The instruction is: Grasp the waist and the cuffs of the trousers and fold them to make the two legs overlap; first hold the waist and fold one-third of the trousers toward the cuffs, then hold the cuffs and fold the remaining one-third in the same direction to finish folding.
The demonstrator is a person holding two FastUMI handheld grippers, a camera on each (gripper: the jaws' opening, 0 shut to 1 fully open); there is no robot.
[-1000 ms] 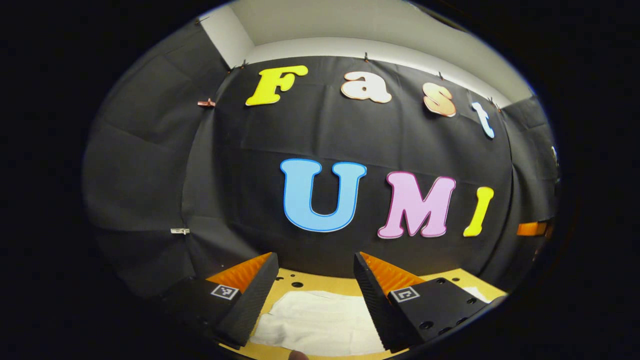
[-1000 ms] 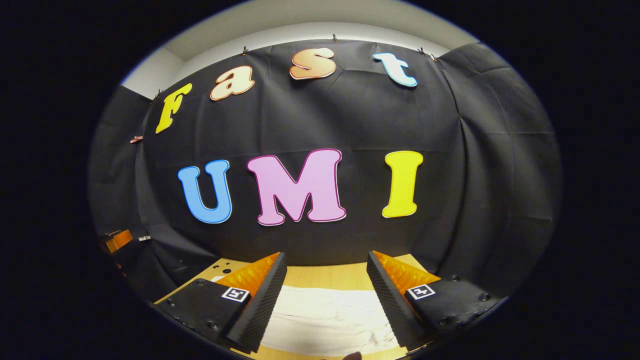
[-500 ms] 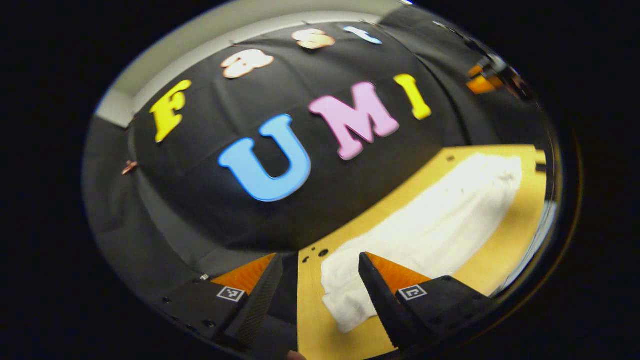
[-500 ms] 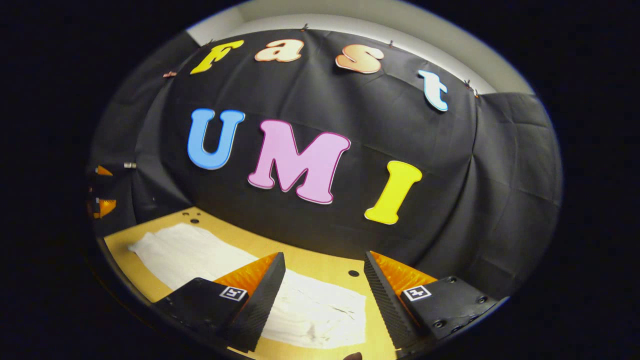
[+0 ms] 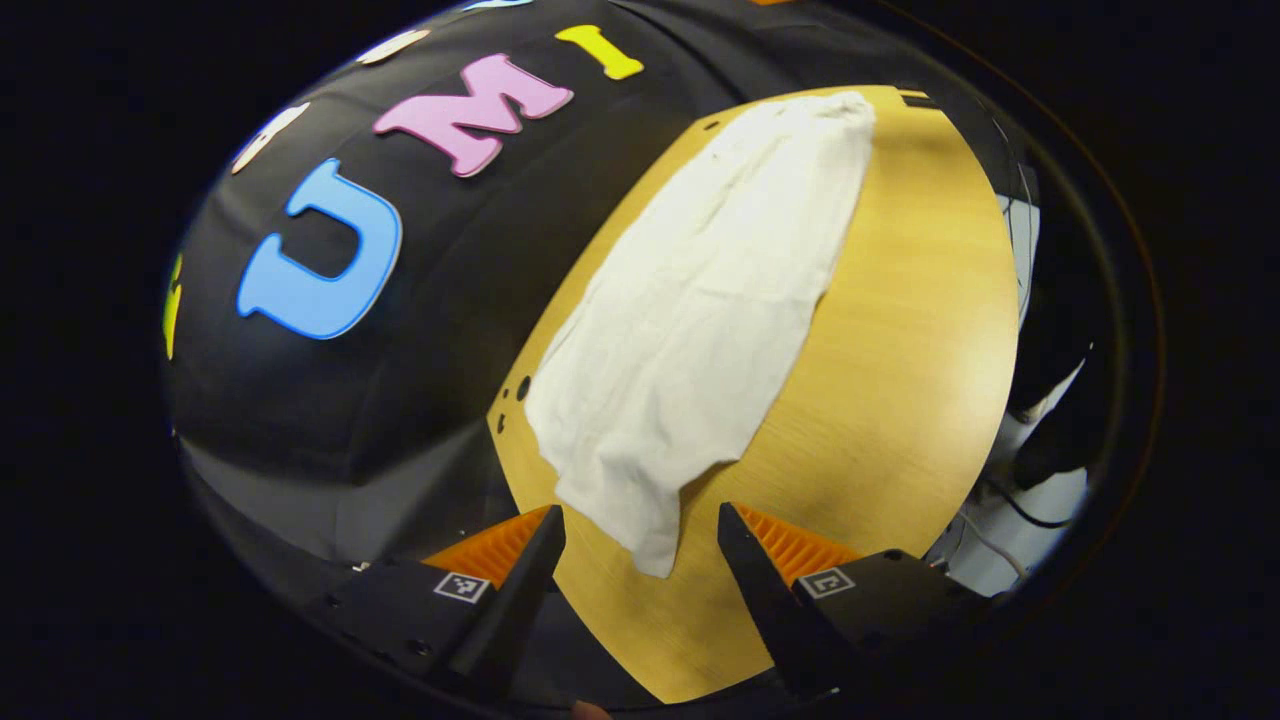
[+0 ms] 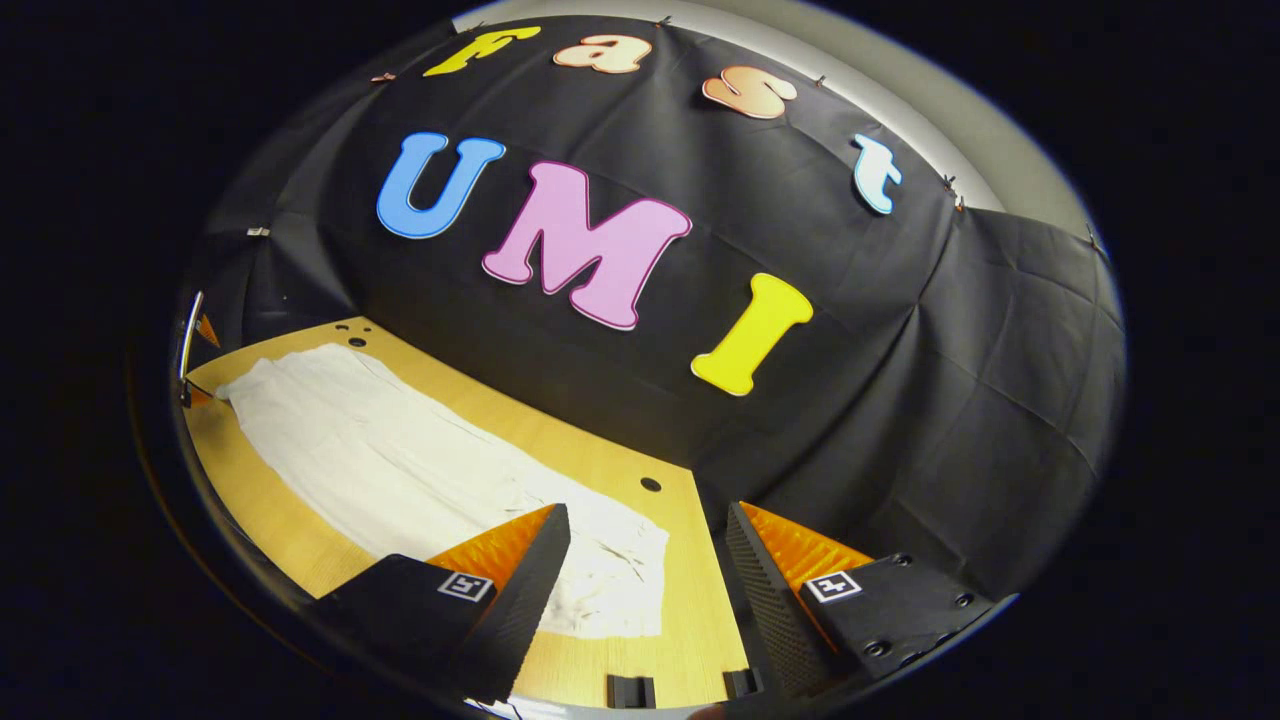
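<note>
Trousers [image 5: 700,320]: a white pair laid out flat and lengthwise on the counter, running along its back edge close to the booth wall. In the left gripper view a narrow end with an uneven, drooping corner lies nearest the camera and the far end reaches the counter's opposite side. In the right gripper view [image 6: 420,470] a squared end lies nearest, with dark crease lines in the cloth there. Which end is the waist and which the cuffs cannot be told.

Counter [image 5: 900,330]: a light wooden top carrying the trousers; small dark holes sit near its back edge in both views. The right gripper view [image 6: 690,610] shows bare wood beside the near end of the trousers.

Left gripper [image 5: 640,525]: held above one end of the counter, tilted. Its fingers stand wide apart and hold nothing. The drooping corner of the trousers appears in the gap between them; whether it touches either finger cannot be told.

Right gripper [image 6: 648,525]: held above the other end of the counter. Its fingers are likewise spread wide with nothing between them but cloth and wood below. The near end of the trousers shows just beside its left finger [image 6: 535,570], partly behind it.

Booth wall [image 6: 900,380]: black cloth hung behind the counter and around its right side.

Cables [image 5: 1010,500]: dark leads over a pale surface beyond the counter's front edge, in the left gripper view.
</note>
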